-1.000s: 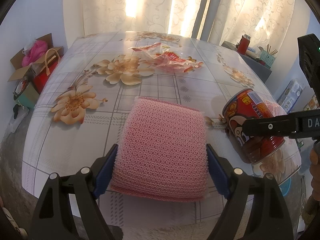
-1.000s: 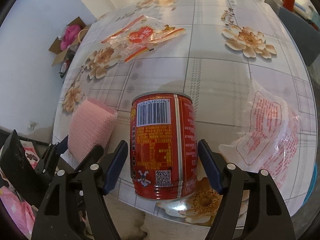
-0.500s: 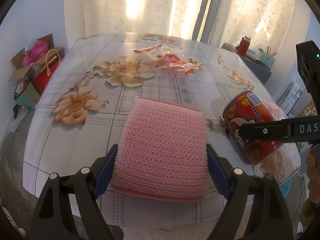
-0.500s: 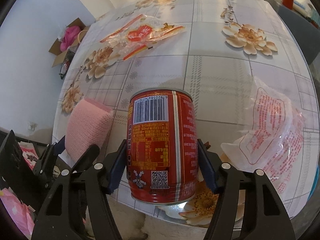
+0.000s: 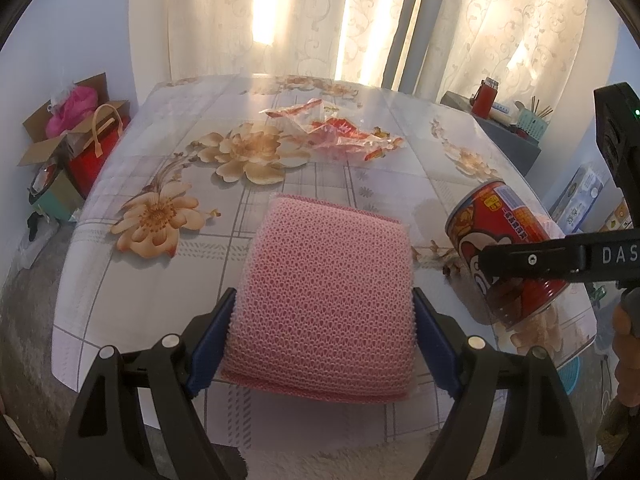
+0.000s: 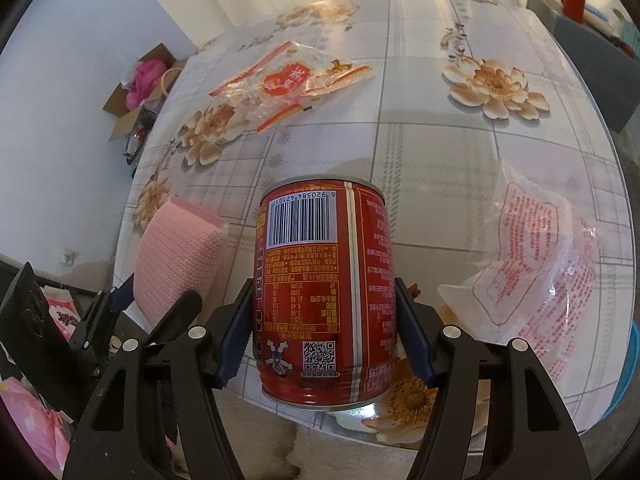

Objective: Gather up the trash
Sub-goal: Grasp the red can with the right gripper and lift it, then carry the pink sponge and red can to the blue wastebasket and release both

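A pink mesh pad [image 5: 328, 300] sits between the blue pads of my left gripper [image 5: 322, 344], which is shut on its two sides near the table's front edge. The pad [image 6: 176, 256] also shows at the left of the right wrist view. My right gripper [image 6: 324, 344] is shut on a red can [image 6: 320, 280], and both pads press its sides. From the left wrist view the can [image 5: 508, 240] leans tilted at the right, with a black finger [image 5: 560, 256] across it. A red and clear wrapper [image 5: 336, 132] lies farther back on the table.
The flower-print table [image 5: 160, 280] has a clear bag with red print [image 6: 532, 264] right of the can. An open cardboard box [image 5: 60, 136] and bags stand on the floor at the left. Curtains hang behind the table. A grey cabinet [image 5: 500, 132] stands at the back right.
The right gripper's jaws have closed from a gap onto the can's sides, and the can now sits tilted in them. The left gripper and the pink pad have not moved.
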### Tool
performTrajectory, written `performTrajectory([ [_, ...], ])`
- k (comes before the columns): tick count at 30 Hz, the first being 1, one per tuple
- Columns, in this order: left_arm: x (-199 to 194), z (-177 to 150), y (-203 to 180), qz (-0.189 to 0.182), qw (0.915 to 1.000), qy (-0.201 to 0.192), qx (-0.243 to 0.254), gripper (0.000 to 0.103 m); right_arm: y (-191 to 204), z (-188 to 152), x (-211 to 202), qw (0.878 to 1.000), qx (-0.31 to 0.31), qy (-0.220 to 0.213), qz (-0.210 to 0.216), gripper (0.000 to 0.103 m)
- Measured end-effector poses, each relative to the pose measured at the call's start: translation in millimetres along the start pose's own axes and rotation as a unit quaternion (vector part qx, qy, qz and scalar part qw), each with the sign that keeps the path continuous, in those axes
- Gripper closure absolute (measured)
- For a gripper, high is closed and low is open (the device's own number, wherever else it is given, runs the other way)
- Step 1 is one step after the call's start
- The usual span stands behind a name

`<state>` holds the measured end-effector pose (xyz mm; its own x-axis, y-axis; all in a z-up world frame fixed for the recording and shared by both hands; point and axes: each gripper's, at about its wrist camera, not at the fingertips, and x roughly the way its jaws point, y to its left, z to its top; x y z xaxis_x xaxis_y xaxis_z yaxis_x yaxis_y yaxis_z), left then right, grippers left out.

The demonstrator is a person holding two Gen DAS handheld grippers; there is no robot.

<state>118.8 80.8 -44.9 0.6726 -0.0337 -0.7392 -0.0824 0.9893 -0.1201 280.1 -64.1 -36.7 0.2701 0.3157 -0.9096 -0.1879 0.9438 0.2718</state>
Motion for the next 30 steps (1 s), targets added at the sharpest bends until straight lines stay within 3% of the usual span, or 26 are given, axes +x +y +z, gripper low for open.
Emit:
performTrajectory([
  [18, -51, 6, -14, 0.0, 0.9989, -0.045, 0.015, 0.022, -9, -21, -62, 0.998, 0.003, -0.055, 0.036, 0.041],
  [26, -88, 17, -57, -0.048, 0.994, -0.079, 0.059, 0.022, -52, -48, -131, 0.989, 0.054, -0.125, 0.054, 0.041],
  [30, -102, 27, -99, -0.101, 0.9863, -0.087, 0.097, 0.022, -95, -75, -175, 0.98, 0.095, -0.171, 0.037, 0.041],
])
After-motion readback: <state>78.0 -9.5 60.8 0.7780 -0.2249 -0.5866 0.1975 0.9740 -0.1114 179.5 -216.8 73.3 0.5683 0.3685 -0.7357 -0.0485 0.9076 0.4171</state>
